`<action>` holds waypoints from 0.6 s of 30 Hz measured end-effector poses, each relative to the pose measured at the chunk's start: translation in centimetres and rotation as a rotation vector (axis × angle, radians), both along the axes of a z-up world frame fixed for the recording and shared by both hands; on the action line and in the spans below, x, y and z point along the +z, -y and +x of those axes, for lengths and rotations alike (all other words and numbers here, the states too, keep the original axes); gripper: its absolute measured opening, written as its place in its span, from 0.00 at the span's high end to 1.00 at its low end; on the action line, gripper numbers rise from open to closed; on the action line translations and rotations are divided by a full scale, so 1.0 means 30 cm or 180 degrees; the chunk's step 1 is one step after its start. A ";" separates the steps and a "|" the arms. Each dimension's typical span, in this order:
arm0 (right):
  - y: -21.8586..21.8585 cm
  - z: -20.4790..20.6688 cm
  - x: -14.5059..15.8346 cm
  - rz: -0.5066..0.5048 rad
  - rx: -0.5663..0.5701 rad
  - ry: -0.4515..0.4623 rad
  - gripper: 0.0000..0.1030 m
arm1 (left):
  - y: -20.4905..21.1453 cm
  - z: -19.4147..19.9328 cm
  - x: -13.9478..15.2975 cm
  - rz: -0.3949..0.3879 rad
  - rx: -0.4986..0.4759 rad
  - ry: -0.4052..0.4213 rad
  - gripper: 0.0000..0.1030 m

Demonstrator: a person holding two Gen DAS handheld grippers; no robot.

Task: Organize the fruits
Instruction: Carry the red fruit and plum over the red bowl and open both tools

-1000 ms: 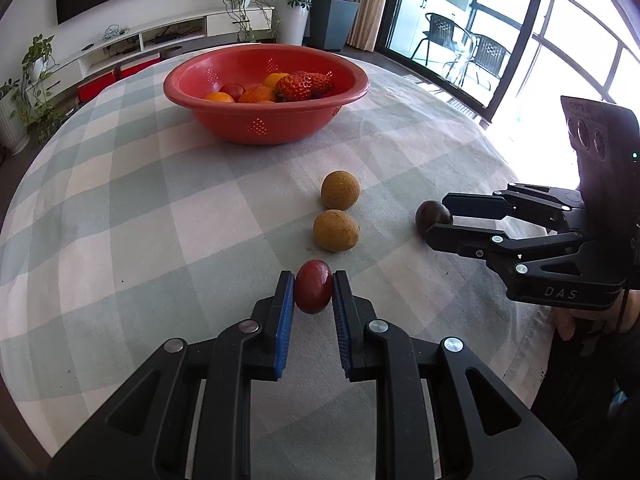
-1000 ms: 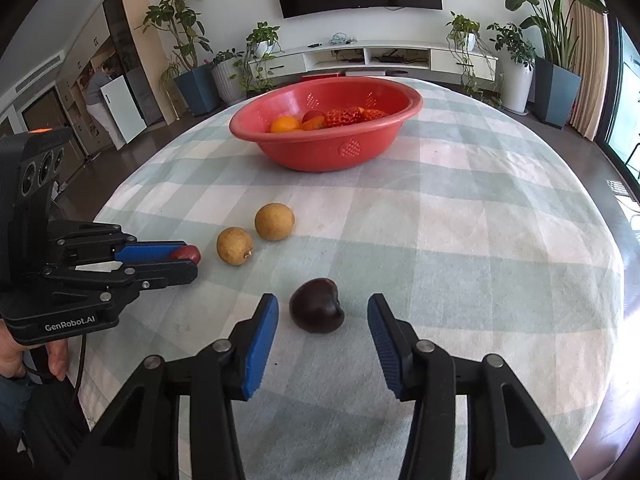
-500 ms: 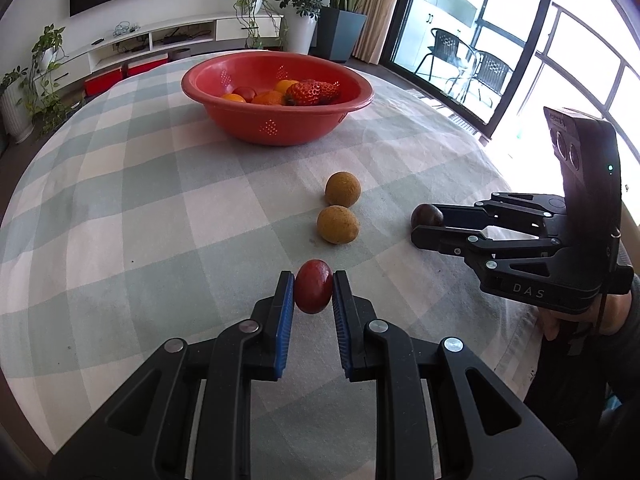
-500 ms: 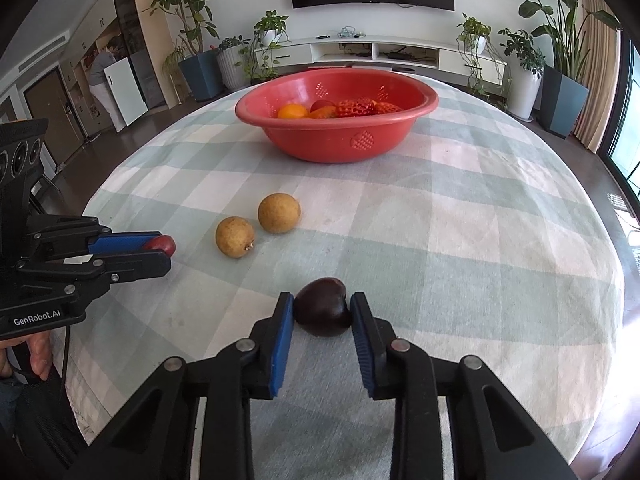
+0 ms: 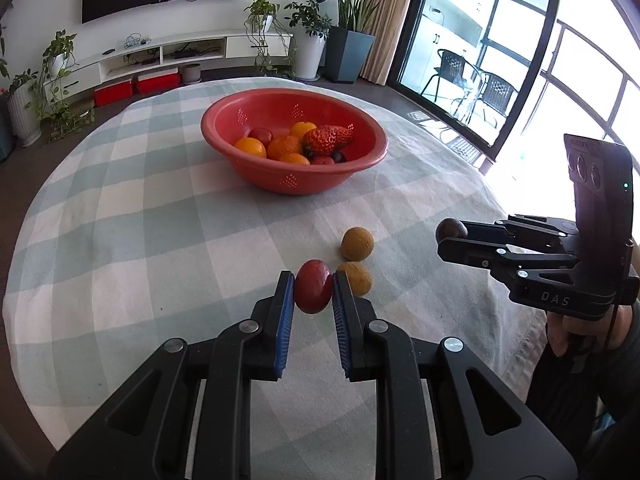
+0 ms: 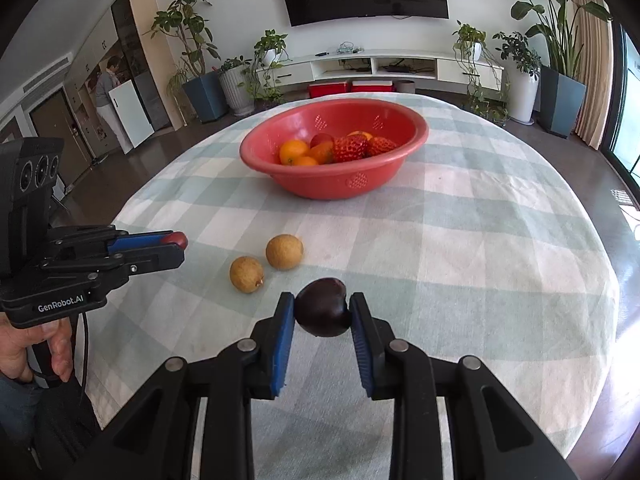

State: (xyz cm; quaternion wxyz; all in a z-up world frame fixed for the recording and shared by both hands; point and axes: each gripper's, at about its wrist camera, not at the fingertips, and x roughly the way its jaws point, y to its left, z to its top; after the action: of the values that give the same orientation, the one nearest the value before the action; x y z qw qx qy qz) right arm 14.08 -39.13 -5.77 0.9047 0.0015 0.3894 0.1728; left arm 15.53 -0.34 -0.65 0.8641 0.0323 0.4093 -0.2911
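Red fruit [image 5: 314,292] clamped in left gripper [image 5: 313,294] fingers (level, off cloth); right gripper [image 6: 322,314] pinches dark plum [image 6: 322,313].

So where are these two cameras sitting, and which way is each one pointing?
Left wrist view: sits on the left gripper, looking forward over its jaws, shut on a small red fruit, toward the red bowl; the right gripper and its hand show at right.
Right wrist view: sits on the right gripper, jaws shut on a dark fruit, facing the same bowl; the left gripper and hand show at left.
Both share the bowl, two brown fruits and the checked tablecloth.
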 end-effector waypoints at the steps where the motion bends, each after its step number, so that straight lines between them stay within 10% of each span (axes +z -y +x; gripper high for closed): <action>1: 0.006 0.013 0.022 0.0023 -0.0002 0.0031 0.70 | 0.001 0.016 0.023 -0.0007 0.0005 0.0043 0.83; 18: -0.023 0.460 0.222 -0.0011 0.0059 0.0140 0.70 | 0.145 0.439 0.160 0.0138 0.0139 0.0183 0.83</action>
State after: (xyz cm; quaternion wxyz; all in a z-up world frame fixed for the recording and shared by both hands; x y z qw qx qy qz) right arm 27.87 -38.45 0.89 0.9115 -0.0076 0.3696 0.1804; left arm 28.71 -4.68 4.14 0.8807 0.0503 0.3912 -0.2622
